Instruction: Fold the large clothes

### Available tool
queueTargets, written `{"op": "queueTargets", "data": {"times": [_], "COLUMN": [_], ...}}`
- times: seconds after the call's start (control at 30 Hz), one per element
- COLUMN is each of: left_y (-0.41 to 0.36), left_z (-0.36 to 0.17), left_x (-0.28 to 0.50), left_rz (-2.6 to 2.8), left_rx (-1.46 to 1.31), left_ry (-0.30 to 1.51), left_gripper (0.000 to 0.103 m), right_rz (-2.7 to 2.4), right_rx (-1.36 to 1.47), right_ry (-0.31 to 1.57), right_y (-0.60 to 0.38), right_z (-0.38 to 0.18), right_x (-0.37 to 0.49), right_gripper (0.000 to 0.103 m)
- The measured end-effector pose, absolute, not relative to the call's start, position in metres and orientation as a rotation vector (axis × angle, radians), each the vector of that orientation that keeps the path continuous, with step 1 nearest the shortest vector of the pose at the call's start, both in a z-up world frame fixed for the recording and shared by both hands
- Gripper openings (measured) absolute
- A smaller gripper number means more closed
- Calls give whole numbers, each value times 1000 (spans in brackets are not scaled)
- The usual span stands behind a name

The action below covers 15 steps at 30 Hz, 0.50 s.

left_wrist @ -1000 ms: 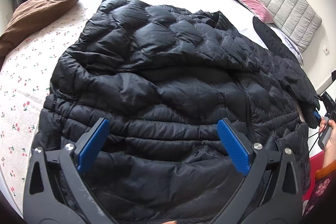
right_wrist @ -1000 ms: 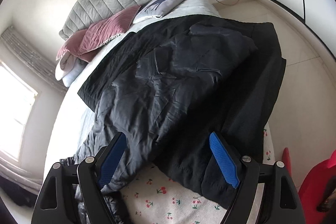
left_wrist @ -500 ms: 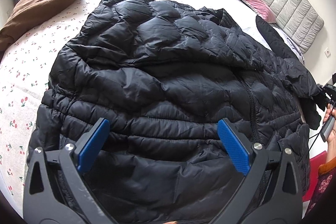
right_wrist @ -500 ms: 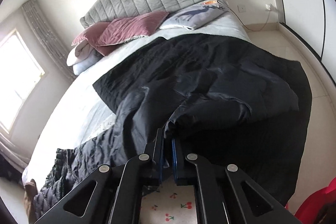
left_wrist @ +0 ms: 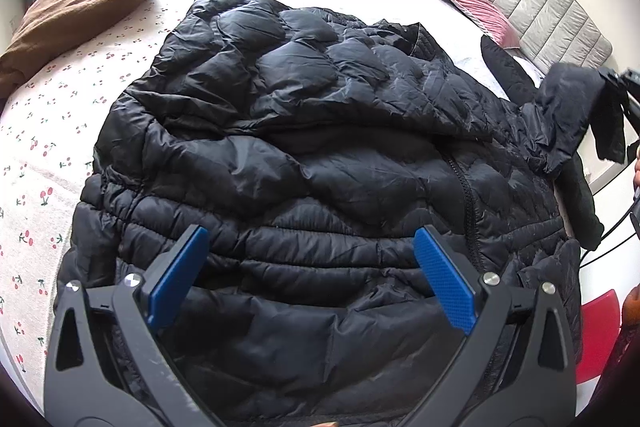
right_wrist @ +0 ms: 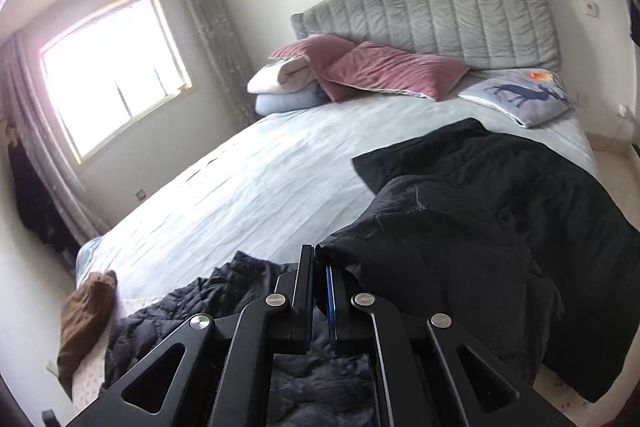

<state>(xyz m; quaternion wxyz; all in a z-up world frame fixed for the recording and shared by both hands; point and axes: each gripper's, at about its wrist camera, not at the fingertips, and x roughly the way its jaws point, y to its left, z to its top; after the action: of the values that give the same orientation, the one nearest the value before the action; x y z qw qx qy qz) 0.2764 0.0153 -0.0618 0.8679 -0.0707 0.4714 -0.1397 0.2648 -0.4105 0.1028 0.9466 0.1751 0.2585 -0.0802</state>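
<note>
Black jacket (left_wrist: 320, 163) sleeve (right_wrist: 420, 259) pinched in right claw (right_wrist: 320, 267), lifted.

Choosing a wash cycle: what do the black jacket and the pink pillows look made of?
Jacket: looks like thin, slightly shiny nylon or polyester shell, quilted into puffy stitched sections, so probably padded.
Pink pillows: likely velvet or velour, given the soft matte sheen and ribbed lines.

A home bedroom: a bed (right_wrist: 260, 187) with a padded grey headboard (right_wrist: 440, 15), pink pillows (right_wrist: 392, 69) and a curtained window (right_wrist: 112, 75).
</note>
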Motion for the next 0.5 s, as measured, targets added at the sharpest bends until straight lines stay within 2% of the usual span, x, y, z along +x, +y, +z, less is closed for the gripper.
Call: {"op": "queueTargets", "data": {"times": [0.27,0.5], "left_y": [22,27], "left_z": [-56,-52], "left_x": [277,277], "left_rz": [-299,-302], "left_rx": [-179,-200], "left_ry": [979,976], "left_gripper": [102,102], "right_rz": [22,85], "right_rx": [222,240], "right_ry": [668,921], "right_y": [-294,-250], "right_z": [70,-20], "right_x": [310,342], "right_gripper": [5,8]}}
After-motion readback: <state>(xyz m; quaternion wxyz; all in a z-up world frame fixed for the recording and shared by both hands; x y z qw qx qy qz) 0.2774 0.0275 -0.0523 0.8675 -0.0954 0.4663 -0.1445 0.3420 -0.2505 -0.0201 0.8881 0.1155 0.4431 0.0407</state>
